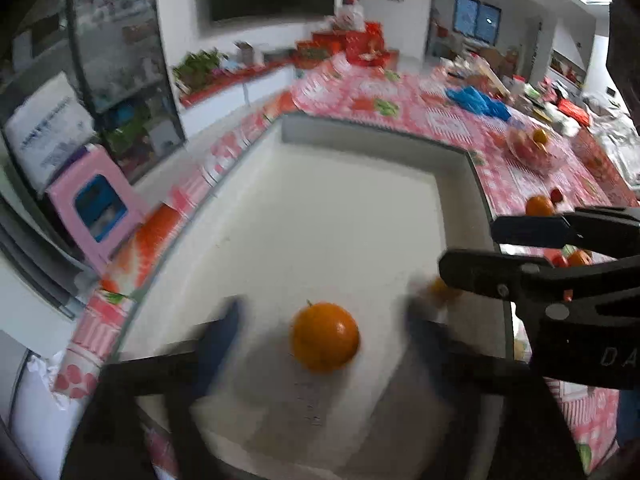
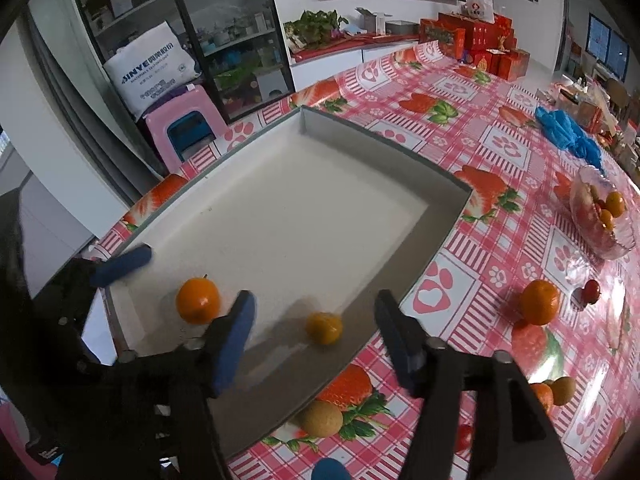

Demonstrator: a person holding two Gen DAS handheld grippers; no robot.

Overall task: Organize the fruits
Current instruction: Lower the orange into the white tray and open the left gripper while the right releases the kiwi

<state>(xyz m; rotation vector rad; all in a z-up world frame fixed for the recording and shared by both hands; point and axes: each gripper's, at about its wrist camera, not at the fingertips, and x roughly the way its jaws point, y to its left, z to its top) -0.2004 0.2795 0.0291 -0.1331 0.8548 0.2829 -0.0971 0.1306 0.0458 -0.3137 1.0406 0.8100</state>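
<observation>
A shallow white tray [image 1: 320, 208] [image 2: 296, 200] lies on the strawberry-print tablecloth. A large orange [image 1: 325, 336] [image 2: 198, 300] rests on its floor between the blue pads of my left gripper [image 1: 325, 308], which stands open with a gap on both sides. A smaller orange [image 2: 324, 327] [image 1: 440, 290] lies near the tray's front wall between the fingers of my right gripper [image 2: 315, 298] [image 1: 468, 246], open too and not touching it. In the right wrist view only one left finger [image 2: 124, 262] shows, at the tray's left edge.
A glass bowl [image 2: 604, 220] holding fruit stands at the right. Loose on the cloth lie another orange [image 2: 539, 307], a small red fruit [image 2: 590, 291] and a brown round fruit [image 2: 321, 418]. A blue bag [image 2: 568, 132] lies further back; a pink stool [image 2: 188, 128] stands beyond the table's edge.
</observation>
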